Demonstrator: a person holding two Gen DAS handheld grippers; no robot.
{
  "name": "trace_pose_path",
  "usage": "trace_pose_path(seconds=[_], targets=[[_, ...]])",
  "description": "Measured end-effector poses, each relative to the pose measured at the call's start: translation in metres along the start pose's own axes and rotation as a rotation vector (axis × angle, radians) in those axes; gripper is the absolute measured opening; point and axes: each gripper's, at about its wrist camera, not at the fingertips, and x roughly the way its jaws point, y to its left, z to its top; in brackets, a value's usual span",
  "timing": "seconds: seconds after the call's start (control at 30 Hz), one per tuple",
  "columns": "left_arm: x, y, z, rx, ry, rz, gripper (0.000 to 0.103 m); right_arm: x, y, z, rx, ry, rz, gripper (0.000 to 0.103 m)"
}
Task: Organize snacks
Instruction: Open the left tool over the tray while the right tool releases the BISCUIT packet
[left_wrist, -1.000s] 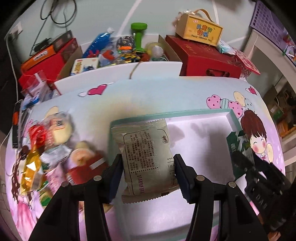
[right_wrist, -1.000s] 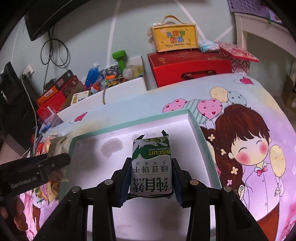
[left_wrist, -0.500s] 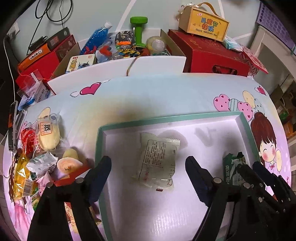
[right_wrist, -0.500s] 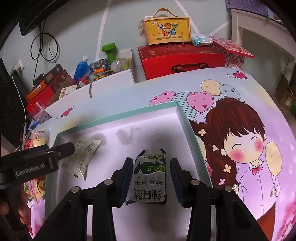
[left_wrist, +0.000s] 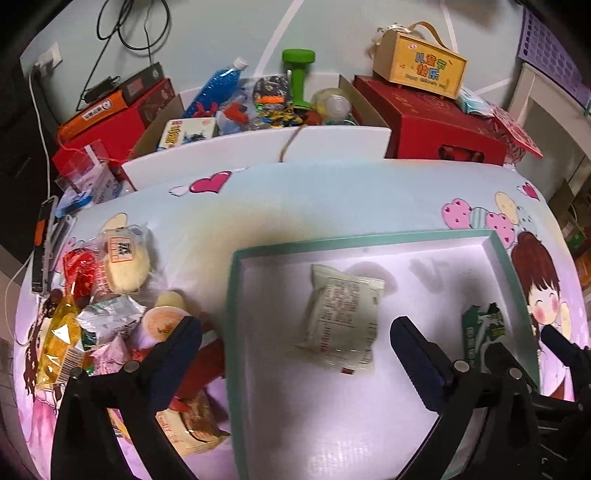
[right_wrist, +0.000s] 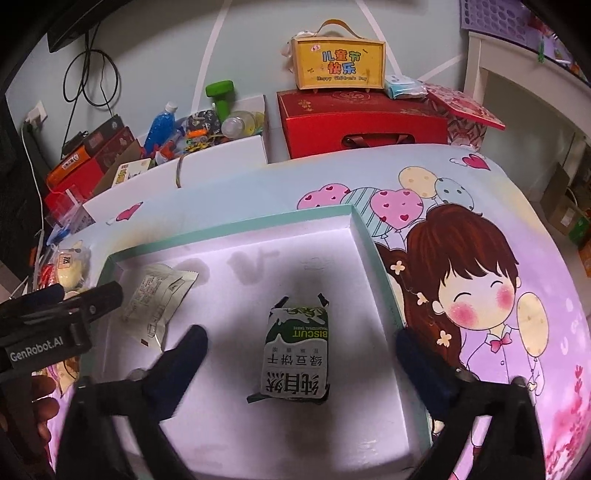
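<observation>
A second ago we had each packet pinched; now both lie loose in the tray (left_wrist: 232, 295). Our left gripper (left_wrist: 295, 339) is opening, its fingers spread well clear of the pale packet (left_wrist: 341, 321), which lies flat near the tray's middle, back side up with fine print too small to read. Our right gripper (right_wrist: 301, 350) is opening too, fingers spread either side of the green packet (right_wrist: 295, 354) without touching it. That packet lies toward the tray's right wall, green and white, reading "BISCUIT" and "绿豆饼干" upside down. The other snacks (left_wrist: 107, 306) sit heaped left of the tray. Beyond the tray a yellow box (right_wrist: 338, 66) reads "儿童节快乐" and "Happy Children's Day". The left gripper's body reads "GenRobot.AI".
</observation>
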Motion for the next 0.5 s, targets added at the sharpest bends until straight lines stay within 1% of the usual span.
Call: trace_pose_path(seconds=[0.1,0.23,0.37,0.43,0.5], targets=[[0.001,0.003,-0.002,-0.001,-0.005,0.01,0.102,0.001,0.001,0.0,-0.012,-0.001,-0.009,0.103],[0.002,0.003,-0.007,0.007,-0.005,0.001,0.102,0.0,0.0,0.0,-0.009,-0.003,-0.007,0.103],[0.002,0.003,-0.011,0.005,0.009,-0.026,0.102,-0.002,0.001,0.0,-0.014,-0.007,-0.009,0.103],[-0.001,0.004,-0.012,-0.004,0.0,-0.043,0.102,-0.003,0.001,0.0,-0.015,-0.004,-0.011,0.103],[-0.003,0.004,-0.013,-0.005,-0.004,-0.043,0.102,-0.004,0.0,0.0,-0.011,0.0,-0.016,0.103]])
